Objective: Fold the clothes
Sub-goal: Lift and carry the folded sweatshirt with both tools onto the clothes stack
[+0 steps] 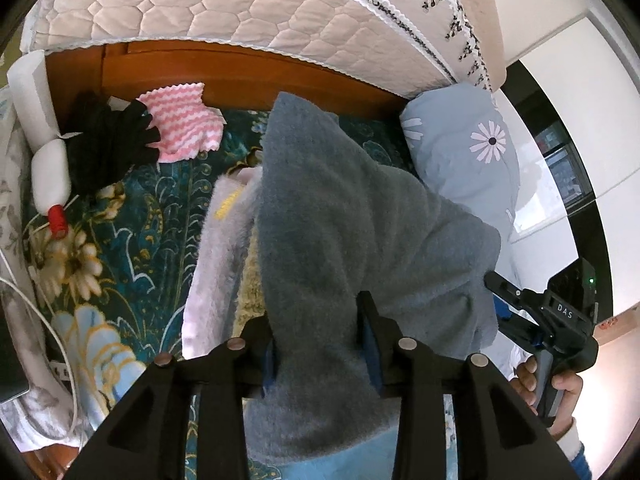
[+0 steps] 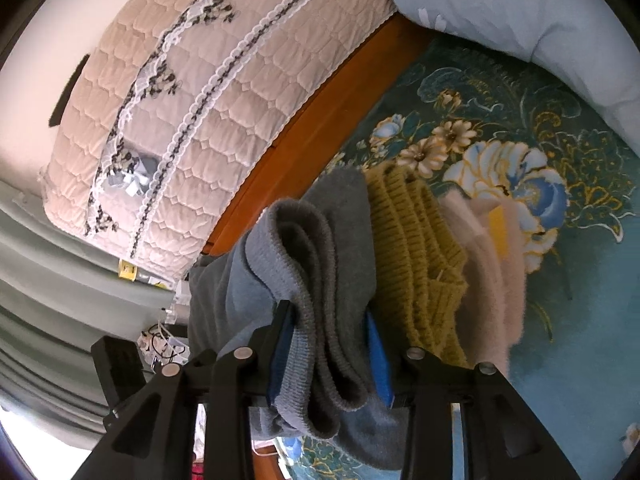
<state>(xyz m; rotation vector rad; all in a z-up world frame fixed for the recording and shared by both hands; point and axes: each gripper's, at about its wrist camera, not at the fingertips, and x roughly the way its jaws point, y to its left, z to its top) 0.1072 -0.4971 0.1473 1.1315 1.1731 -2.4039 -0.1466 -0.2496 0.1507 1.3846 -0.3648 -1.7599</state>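
Grey fleece garment (image 1: 352, 216) is hanging between both claws, lifted over the bed w/ the teal floral bedspread (image 1: 132, 216). Left claw (image 1: 320, 340) is clamping on one bunched edge; right claw (image 2: 330, 344) is clamping on several stacked layers of the same fleece, ribbed hem showing between the blue pads. Under and just beside it are lying a mustard knit (image 2: 416, 264) and a pale pink fuzzy garment (image 2: 488, 264), looking like an already-folded stack.

Risks, as I judge them:
- Right claw is gripping a thick multi-layer wad; an inner layer could be slipping out if pulled sideways, wrecking the fold.
- Fleece is draping over the stack, so lowering it blind could be dragging or rumpling the mustard knit and pink piece.
- Fabric is blocking most of the left wrist view, so edge alignment is hard to judge.
- Black gloves (image 1: 108, 144), pink-white striped cloth (image 1: 184, 120) and a white cable (image 1: 48, 312) are sitting apart to the left; prob. not in the way unless the fleece swings wide.

Writing: "DAS" is reading on the right claw's body in the left wrist view. A yellow tag on the pink garment is too blurred to read.
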